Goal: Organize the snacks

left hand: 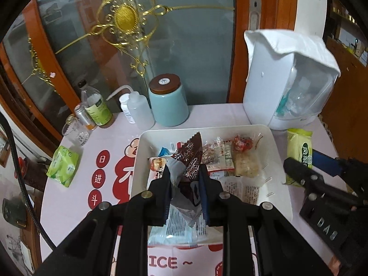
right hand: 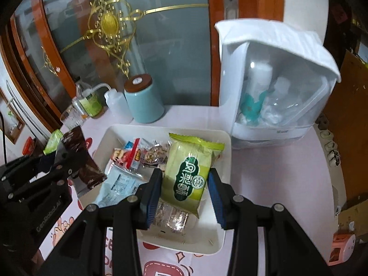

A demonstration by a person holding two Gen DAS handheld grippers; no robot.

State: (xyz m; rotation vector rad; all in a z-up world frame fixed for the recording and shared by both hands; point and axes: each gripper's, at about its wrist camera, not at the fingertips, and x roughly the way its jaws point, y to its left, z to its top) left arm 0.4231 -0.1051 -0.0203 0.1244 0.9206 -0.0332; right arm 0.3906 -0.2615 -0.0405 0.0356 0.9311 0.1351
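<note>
A white tray (left hand: 273,147) on the table holds several wrapped snacks (left hand: 218,156). My left gripper (left hand: 185,191) is shut on a brown snack packet with white snowflake print (left hand: 189,161), held above the tray's near left part. It also shows in the right wrist view (right hand: 79,158). My right gripper (right hand: 184,191) is shut on a green snack packet (right hand: 191,172), held over the tray (right hand: 226,161). In the left wrist view this green packet (left hand: 299,149) hangs at the tray's right side.
A white lidded bin (left hand: 283,85) stands behind the tray on the right. A teal jar (left hand: 168,101), a squeeze bottle (left hand: 138,108), a green-label bottle (left hand: 96,105) and a glass (left hand: 76,128) stand at the back left. A green tissue pack (left hand: 63,165) lies left.
</note>
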